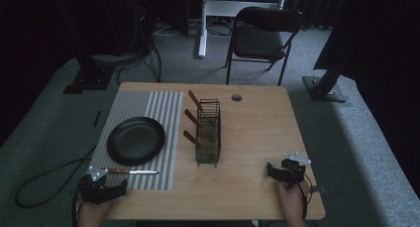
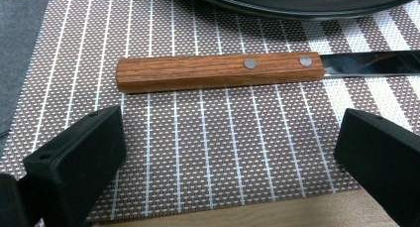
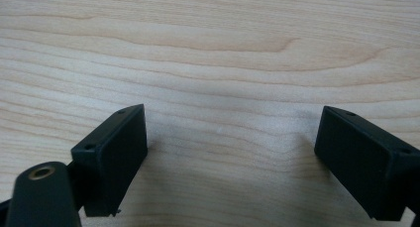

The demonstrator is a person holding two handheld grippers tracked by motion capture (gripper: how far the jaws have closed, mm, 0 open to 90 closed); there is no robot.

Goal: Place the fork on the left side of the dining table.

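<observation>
A knife with a wooden handle and a steel blade lies flat on the striped placemat, just in front of the black plate. My left gripper sits at the mat's near edge, open, its jaws a little short of the handle with nothing between them. My right gripper rests over bare wood near the table's front right, open and holding nothing.
A wire rack stands mid-table with three wooden-handled utensils poking out to its left. A round grommet marks the table's far edge. A folding chair stands on the floor beyond.
</observation>
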